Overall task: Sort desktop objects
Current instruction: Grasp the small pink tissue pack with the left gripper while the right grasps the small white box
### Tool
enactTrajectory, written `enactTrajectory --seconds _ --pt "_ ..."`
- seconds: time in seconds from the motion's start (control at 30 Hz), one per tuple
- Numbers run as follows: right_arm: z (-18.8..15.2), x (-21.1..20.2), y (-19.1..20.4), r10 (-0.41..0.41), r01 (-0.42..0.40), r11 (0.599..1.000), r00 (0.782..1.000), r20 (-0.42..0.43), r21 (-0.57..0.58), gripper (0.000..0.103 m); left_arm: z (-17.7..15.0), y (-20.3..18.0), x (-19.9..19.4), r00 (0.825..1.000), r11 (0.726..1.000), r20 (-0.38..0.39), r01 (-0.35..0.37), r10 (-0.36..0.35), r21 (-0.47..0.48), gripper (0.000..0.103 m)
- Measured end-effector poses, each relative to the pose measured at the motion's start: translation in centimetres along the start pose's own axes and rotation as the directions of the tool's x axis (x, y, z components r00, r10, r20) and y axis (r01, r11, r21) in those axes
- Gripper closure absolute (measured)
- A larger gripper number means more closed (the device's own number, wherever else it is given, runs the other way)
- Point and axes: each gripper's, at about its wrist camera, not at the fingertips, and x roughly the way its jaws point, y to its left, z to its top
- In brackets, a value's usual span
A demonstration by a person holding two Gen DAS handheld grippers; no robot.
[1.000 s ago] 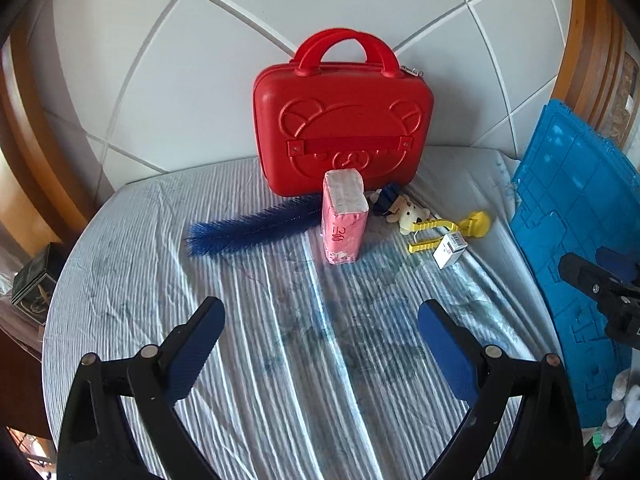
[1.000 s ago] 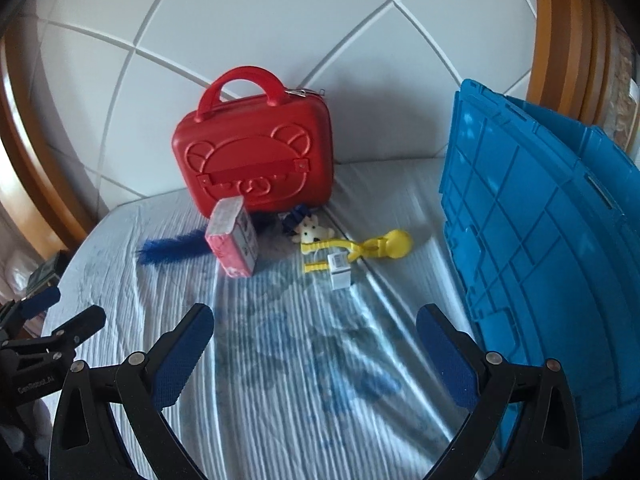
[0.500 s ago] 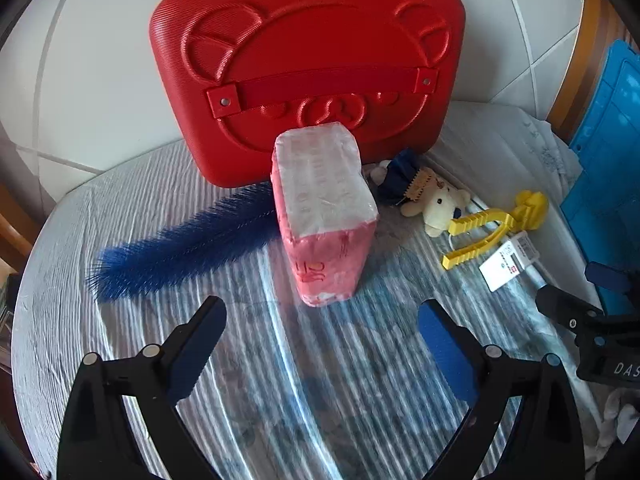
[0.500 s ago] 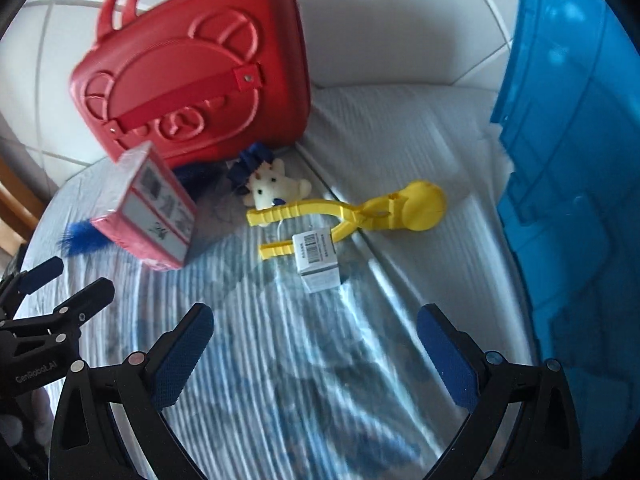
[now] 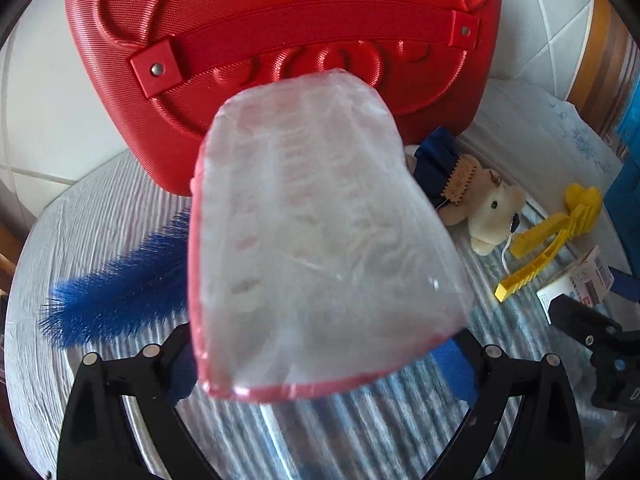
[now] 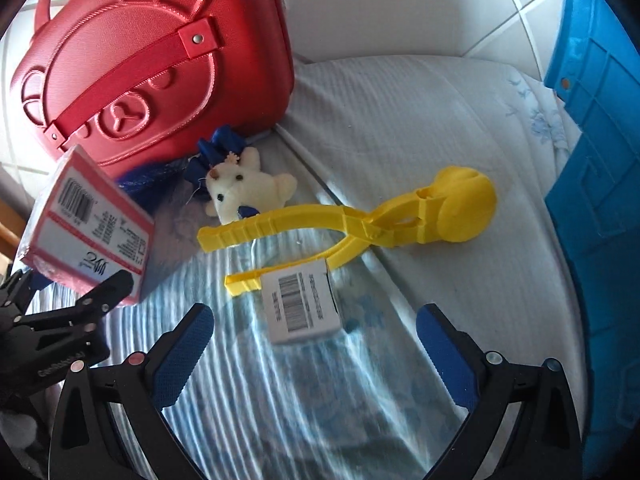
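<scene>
Left wrist view first: half a second ago the pink plastic-wrapped tissue pack was sitting a bit ahead of the left tool, and now it fills most of the frame, its clear top face right up against the lens. The tool's blue pads sit on either side of the pack's lower end, noticeably closer together than before. Whether they're actually squeezing it or just bracketing it, I honestly can't tell, since the pack hides the contact. Behind it stands the red hard-shell case with the bear face, the blue bristly brush lies off to the left, and the little cream plush bear is to the right.

Right wrist view: this one has closed in too. The white barcode box that was further ahead now lies just in front of and between the spread fingers of the right tool, which is released and holding nothing. The box overlaps one handle of the yellow plastic scissor-style scoop. The blue plastic crate rises along the right edge, and the striped cloth-covered surface carries everything. The tissue pack shows at far left with the left tool beneath it.

My read: both hands have moved from approach to pick-up position, tissue pack first, box next.
</scene>
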Motion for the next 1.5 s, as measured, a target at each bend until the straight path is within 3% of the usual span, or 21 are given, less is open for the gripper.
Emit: enactTrajectory --seconds 0.2,0.33,0.4,0.5,0.67,0.8,0.87,1.03,1.2,1.23,1.33,1.43,1.5 --pt "0.3 1.0 0.1 -0.008 0.008 1.000 1.000 -0.005 0.011 0.000 0.2 -0.7 0.8 0.999 1.000 -0.038 0.005 -0.005 0.001 0.024" --pt "0.4 0.9 0.1 -0.003 0.003 1.000 1.000 0.006 0.006 0.000 0.3 -0.7 1.2 0.999 1.000 -0.039 -0.002 0.001 -0.010 0.026" --pt "0.4 1.2 0.2 -0.010 0.010 1.000 1.000 0.006 0.002 0.002 0.4 -0.9 1.3 0.999 1.000 -0.034 0.002 -0.002 -0.008 0.037" --pt "0.3 1.3 0.2 -0.011 0.011 1.000 1.000 0.009 0.006 0.021 0.5 -0.9 1.1 1.000 1.000 -0.010 0.006 -0.006 -0.017 0.057" --pt "0.1 1.0 0.3 -0.001 0.001 1.000 1.000 0.002 0.008 0.052 0.4 -0.9 -0.1 1.000 1.000 -0.006 0.006 -0.006 -0.014 0.058" --pt "0.0 -0.8 1.1 -0.001 0.002 1.000 1.000 0.023 -0.019 0.061 0.1 -1.1 -2.8 1.000 1.000 0.018 0.006 -0.006 -0.014 0.058" --pt "-0.1 -2.1 1.7 -0.003 0.004 0.999 0.999 0.036 -0.036 0.072 -0.2 -1.2 -4.3 1.000 1.000 0.028 0.011 -0.010 -0.012 0.058" --pt "-0.6 -3.7 1.5 -0.002 0.004 0.999 0.999 0.043 -0.035 0.073 -0.9 -1.5 -6.3 0.999 1.000 0.032 0.015 -0.014 -0.024 0.058" --pt "-0.3 -3.6 1.6 0.003 -0.002 0.999 0.999 0.043 -0.040 0.073 -0.9 -2.2 -5.5 1.000 1.000 0.014 0.021 -0.021 -0.015 0.058" --pt "-0.1 -3.5 1.5 0.004 -0.002 0.999 0.999 0.046 -0.039 0.070 -1.1 -1.7 -4.8 1.000 1.000 0.011 0.022 -0.022 -0.012 0.058" --pt "0.2 -2.7 1.7 0.002 0.001 0.999 0.999 0.049 -0.050 0.050 -1.2 -1.8 -3.3 0.999 0.999 -0.004 0.031 -0.031 -0.011 0.058" --pt "0.3 -1.3 1.7 -0.021 0.024 0.998 0.999 0.036 -0.060 0.050 -1.4 -2.0 -2.3 0.999 0.999 -0.014 0.038 -0.039 -0.008 0.058" --pt "0.3 -0.7 1.4 -0.022 0.024 0.998 0.999 0.029 -0.060 0.059 -1.5 -2.0 -2.1 0.999 0.999 -0.016 0.040 -0.041 -0.001 0.058"
